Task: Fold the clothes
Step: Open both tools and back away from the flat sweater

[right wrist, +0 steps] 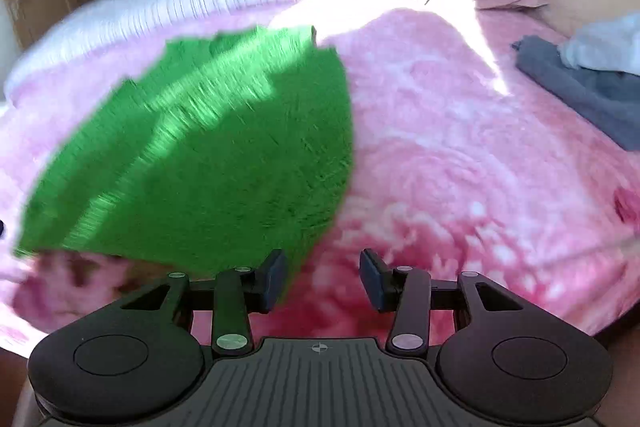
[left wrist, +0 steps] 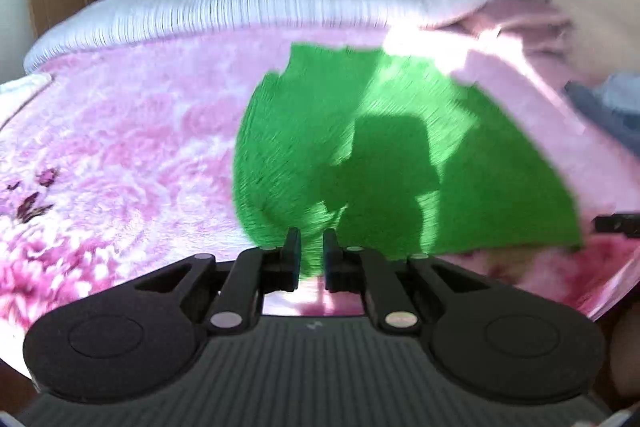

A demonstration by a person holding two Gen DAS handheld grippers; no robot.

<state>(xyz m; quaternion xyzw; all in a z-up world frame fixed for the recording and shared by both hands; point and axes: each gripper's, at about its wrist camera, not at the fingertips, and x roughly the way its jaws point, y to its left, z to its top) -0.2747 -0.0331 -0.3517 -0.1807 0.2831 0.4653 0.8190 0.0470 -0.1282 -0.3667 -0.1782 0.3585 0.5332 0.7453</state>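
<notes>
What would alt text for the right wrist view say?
A blurred green cloth lies spread on a pink floral blanket covering a bed. The right tongs stand open and empty at its near corner. Folded grey clothes sit at far right.

left gripper: pitched down, jaws parted by a narrow gap, pads not pressing anything; green cloth shows through the gap, contact unclear. Its shadow sits ahead of the jaws. right gripper: pitched down too, jaws wide apart, nothing between them; cloth edge lies at the left finger, outside the gap. Both views motion-blurred.
</notes>
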